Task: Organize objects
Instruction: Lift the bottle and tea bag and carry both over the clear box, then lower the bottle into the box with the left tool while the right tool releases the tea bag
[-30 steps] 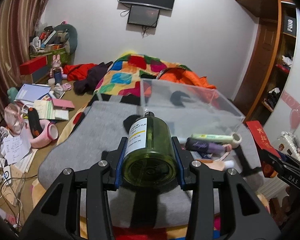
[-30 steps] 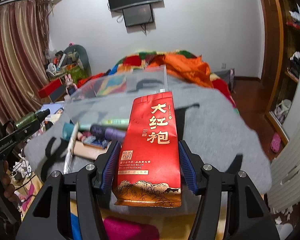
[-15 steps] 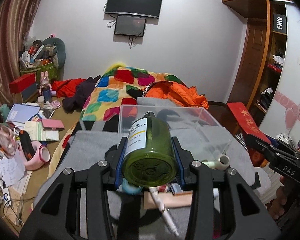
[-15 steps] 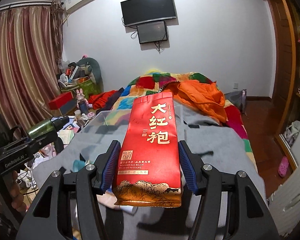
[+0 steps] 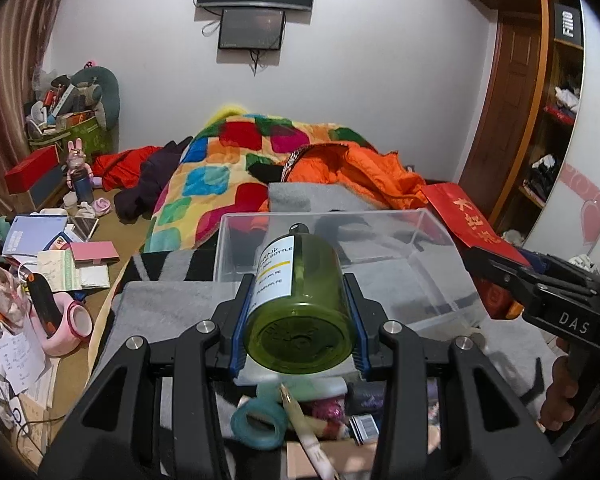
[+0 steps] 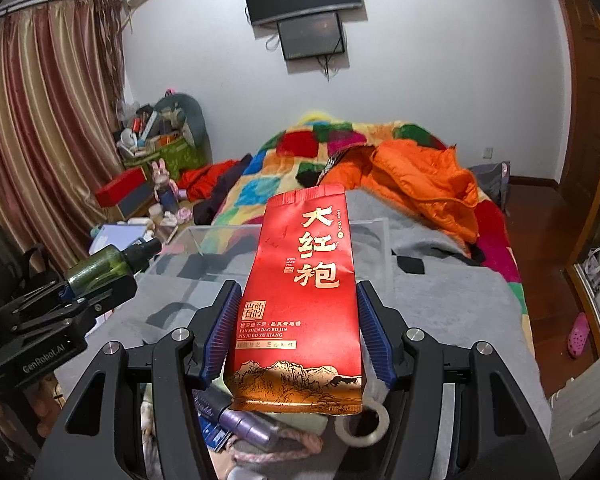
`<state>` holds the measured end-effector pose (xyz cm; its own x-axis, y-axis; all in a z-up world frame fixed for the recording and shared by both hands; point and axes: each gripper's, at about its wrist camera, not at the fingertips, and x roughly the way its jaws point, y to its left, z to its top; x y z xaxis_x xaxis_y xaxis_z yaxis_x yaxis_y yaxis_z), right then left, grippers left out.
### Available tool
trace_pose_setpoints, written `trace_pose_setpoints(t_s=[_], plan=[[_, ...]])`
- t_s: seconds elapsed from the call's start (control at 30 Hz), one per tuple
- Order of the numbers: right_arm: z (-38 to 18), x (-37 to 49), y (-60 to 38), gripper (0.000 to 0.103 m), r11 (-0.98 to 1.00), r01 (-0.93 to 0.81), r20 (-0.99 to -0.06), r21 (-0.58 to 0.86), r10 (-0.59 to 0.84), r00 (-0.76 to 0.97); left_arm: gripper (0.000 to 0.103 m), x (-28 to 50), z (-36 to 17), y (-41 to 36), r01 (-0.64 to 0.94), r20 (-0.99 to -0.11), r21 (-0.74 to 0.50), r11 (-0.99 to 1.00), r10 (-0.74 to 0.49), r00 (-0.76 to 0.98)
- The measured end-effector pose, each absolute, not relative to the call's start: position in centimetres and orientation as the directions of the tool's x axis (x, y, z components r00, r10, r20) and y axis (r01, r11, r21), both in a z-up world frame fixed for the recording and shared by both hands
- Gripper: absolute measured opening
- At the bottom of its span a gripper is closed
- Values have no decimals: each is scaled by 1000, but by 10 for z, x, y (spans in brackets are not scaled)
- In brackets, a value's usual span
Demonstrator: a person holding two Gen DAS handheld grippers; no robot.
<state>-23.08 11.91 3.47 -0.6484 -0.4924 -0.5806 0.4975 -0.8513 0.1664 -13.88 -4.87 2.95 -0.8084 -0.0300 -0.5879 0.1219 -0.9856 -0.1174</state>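
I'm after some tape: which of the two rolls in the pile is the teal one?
The teal tape roll, lying below the green bottle in the left tool. The other roll, under the red tea packet, is clear and whitish.

A: Where's the box (image 5: 428,280)?
B: Mid-frame on the blanket (image 5: 172,304), behind the bottle (image 5: 296,300).
A: The pouch (image 6: 304,304)?
B: Before the box; tape (image 6: 364,420) lies below it.
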Motion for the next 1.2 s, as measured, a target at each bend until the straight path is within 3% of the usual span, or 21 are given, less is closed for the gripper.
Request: trace_pose_setpoints(t_s=[0.53, 0.97, 1.03, 1.13, 1.2], plan=[[-4, -295, 81, 55, -860, 497, -722, 120, -419, -551, 41, -215, -11, -55, 80, -725, -160, -984, 62, -686], [-11, -285, 69, 55, -848, 531, -746, 8, -358, -562, 42, -221, -21, -49, 64, -756, -140, -988, 65, -652], [-11, -283, 69, 55, -847, 532, -748, 9, -358, -558, 44, -218, -19, -49, 59, -755, -147, -987, 73, -652], [-10, -281, 71, 55, -846, 533, -750, 14, -362, -554, 60, -213, -13, -48, 64, -741, -136, -989, 58, -669], [-8, -279, 74, 55, -847, 532, -747, 16, -364, -557, 62, -209, -9, -48, 68, -729, -126, -990, 46, -683]])
